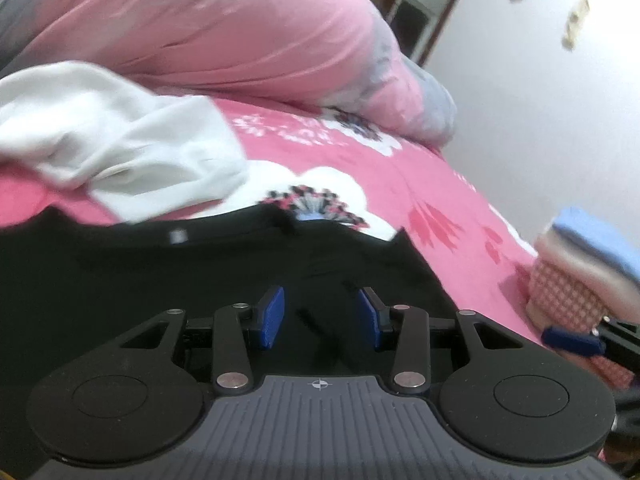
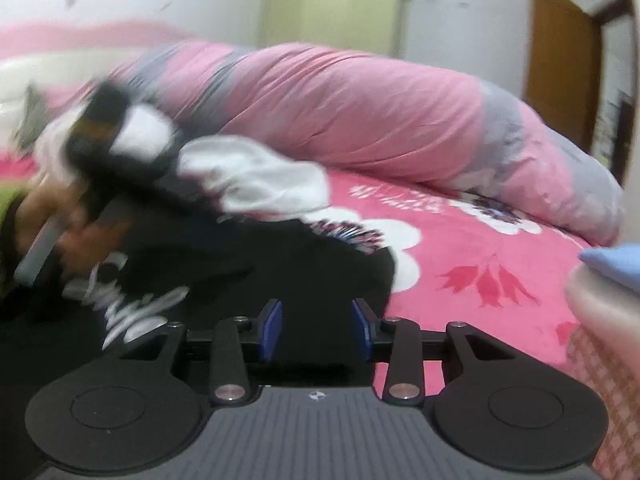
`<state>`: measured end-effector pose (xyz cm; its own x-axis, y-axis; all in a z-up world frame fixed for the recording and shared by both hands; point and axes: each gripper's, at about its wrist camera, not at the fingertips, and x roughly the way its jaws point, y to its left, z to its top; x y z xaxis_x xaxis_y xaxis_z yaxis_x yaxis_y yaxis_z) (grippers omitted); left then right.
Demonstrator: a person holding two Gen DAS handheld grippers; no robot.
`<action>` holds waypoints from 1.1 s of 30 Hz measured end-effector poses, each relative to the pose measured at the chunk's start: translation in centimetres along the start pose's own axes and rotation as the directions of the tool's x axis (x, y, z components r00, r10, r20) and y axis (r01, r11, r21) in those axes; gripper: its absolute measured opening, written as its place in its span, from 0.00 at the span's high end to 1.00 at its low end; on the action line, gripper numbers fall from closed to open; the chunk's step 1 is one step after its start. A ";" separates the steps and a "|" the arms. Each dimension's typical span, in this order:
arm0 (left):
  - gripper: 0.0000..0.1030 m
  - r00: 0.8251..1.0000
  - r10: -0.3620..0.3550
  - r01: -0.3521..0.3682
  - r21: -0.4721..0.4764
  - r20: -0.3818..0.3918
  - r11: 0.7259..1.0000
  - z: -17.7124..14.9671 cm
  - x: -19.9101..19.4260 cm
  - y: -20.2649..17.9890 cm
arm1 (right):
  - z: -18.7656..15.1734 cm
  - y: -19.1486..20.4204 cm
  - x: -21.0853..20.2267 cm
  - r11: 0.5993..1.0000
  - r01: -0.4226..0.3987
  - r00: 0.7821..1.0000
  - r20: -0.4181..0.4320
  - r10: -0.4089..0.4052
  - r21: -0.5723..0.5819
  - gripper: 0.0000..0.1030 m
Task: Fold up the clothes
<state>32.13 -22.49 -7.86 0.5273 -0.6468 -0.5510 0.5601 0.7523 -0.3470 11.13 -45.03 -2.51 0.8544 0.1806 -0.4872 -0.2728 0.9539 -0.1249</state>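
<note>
A black garment (image 1: 200, 272) lies spread on the pink floral bedsheet (image 1: 440, 208); in the right wrist view it shows white lettering (image 2: 136, 312). My left gripper (image 1: 320, 316) hovers low over the black cloth, open, with nothing between its blue pads. Over the garment's right edge my right gripper (image 2: 317, 330) is also open and empty. A crumpled white garment (image 1: 120, 140) lies just beyond the black one, also seen as the white garment (image 2: 260, 184). A hand (image 2: 80, 236), blurred, holds the left device at the far left.
A rolled pink and grey duvet (image 2: 380, 120) runs along the far side of the bed. A stack of folded clothes (image 1: 580, 272) with a blue piece on top sits at the right. Behind are a white wall, a pale wardrobe (image 2: 332, 12) and a brown door (image 2: 560, 52).
</note>
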 end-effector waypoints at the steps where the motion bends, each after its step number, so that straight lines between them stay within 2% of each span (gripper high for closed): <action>1: 0.61 1.000 0.013 -0.013 0.031 -0.006 0.999 0.1 0.6 -0.6 | -0.1 0.5 0.3 0.999 -0.004 1.000 -0.011 0.004 -0.032 0.62; 6: 0.61 0.997 0.052 -0.045 0.115 -0.063 0.992 -0.7 3.4 -1.8 | -0.6 2.8 1.7 0.982 -0.029 0.998 -0.066 0.017 -0.188 0.63; 8: 0.61 0.994 0.082 -0.071 0.148 -0.068 0.986 -1.3 4.0 -2.0 | -1.1 2.4 2.4 0.985 -0.051 0.993 -0.118 0.031 -0.165 0.63; 10: 0.61 0.995 0.090 -0.080 0.171 -0.052 0.982 -1.7 3.9 -1.9 | -1.8 2.0 3.3 0.986 -0.050 0.978 -0.206 0.016 -0.162 0.63; 12: 0.61 0.995 0.087 -0.079 0.161 -0.040 0.984 -1.6 3.3 -1.8 | -2.4 1.2 2.9 0.993 -0.056 0.972 -0.235 0.030 -0.107 0.63; 14: 0.61 0.997 0.073 -0.071 0.148 -0.009 0.986 -1.3 2.4 -1.8 | -1.7 -0.3 2.1 0.998 -0.055 0.974 -0.220 0.050 -0.015 0.63; 16: 0.60 0.998 0.059 -0.063 0.177 0.029 0.982 -0.8 1.7 -2.7 | -0.8 -1.8 1.3 0.997 -0.032 0.986 -0.163 0.042 0.066 0.63; 19: 0.60 0.999 0.034 -0.042 0.231 0.038 0.972 -0.7 2.0 -4.6 | 0.6 -2.9 2.3 0.986 -0.016 0.994 -0.107 0.035 0.166 0.65; 21: 0.60 0.999 0.031 -0.036 0.261 0.020 0.965 -1.3 2.9 -5.8 | 0.8 -2.3 3.8 0.987 -0.005 0.994 -0.111 0.023 0.163 0.74; 25: 0.60 0.997 0.074 -0.063 0.285 -0.026 0.956 -3.3 4.8 -6.1 | 0.8 -2.4 4.4 0.986 0.014 0.990 -0.142 0.010 0.164 0.78; 30: 0.60 1.000 0.025 -0.022 0.199 -0.008 0.980 -2.8 4.0 -4.7 | 1.1 -3.6 4.2 0.980 0.041 0.986 -0.165 -0.009 0.194 0.78; 33: 0.60 0.999 0.021 -0.031 0.240 0.041 0.970 -3.0 2.5 -5.1 | 1.3 -4.4 4.0 0.976 0.058 0.984 -0.179 -0.020 0.211 0.78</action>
<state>28.61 -27.59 -9.76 0.5650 -0.6353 -0.5265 0.6807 0.7195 -0.1378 16.30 -48.15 -2.80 0.7664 0.1158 -0.6319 -0.1231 0.9919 0.0325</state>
